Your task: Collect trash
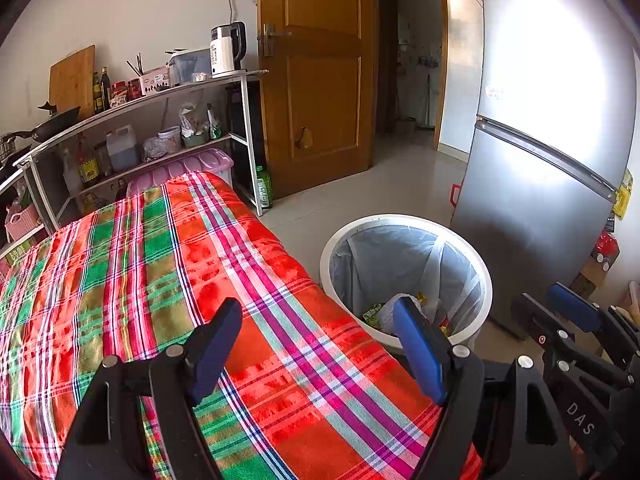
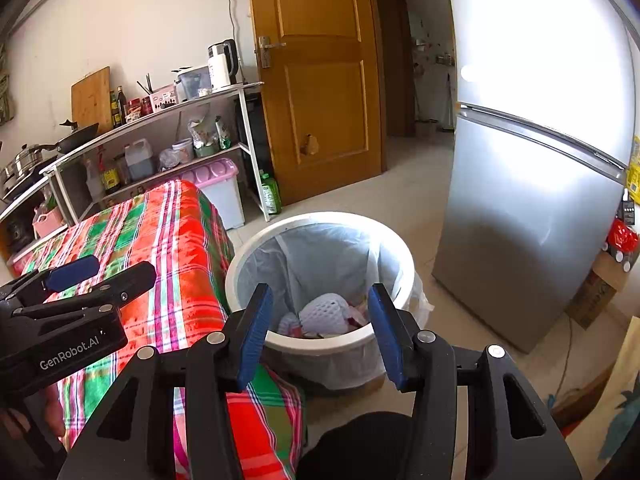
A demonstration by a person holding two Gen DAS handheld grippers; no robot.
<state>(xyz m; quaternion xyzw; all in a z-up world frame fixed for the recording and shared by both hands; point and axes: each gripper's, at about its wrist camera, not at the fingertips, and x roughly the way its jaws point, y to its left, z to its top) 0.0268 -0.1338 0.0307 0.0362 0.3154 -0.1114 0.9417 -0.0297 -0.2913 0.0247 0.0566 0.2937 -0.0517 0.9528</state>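
Observation:
A white round trash bin (image 2: 256,248) with a clear liner stands on the floor beside the table; it also shows in the left wrist view (image 1: 484,272). Inside lie a white foam net (image 2: 326,312) and wrappers (image 1: 374,314). My right gripper (image 2: 320,332) is open and empty, held above the bin's near rim. My left gripper (image 1: 320,344) is open and empty over the table's right edge, beside the bin. The left gripper also shows at the left of the right wrist view (image 2: 100,270), and the right gripper at the right edge of the left wrist view (image 1: 552,300).
The table wears a red, green and pink plaid cloth (image 1: 160,264). A silver fridge (image 2: 532,160) stands right of the bin. A metal shelf rack (image 1: 160,132) with bottles, a kettle and pans lines the far wall. A wooden door (image 2: 320,80) and tiled floor (image 2: 408,200) lie beyond.

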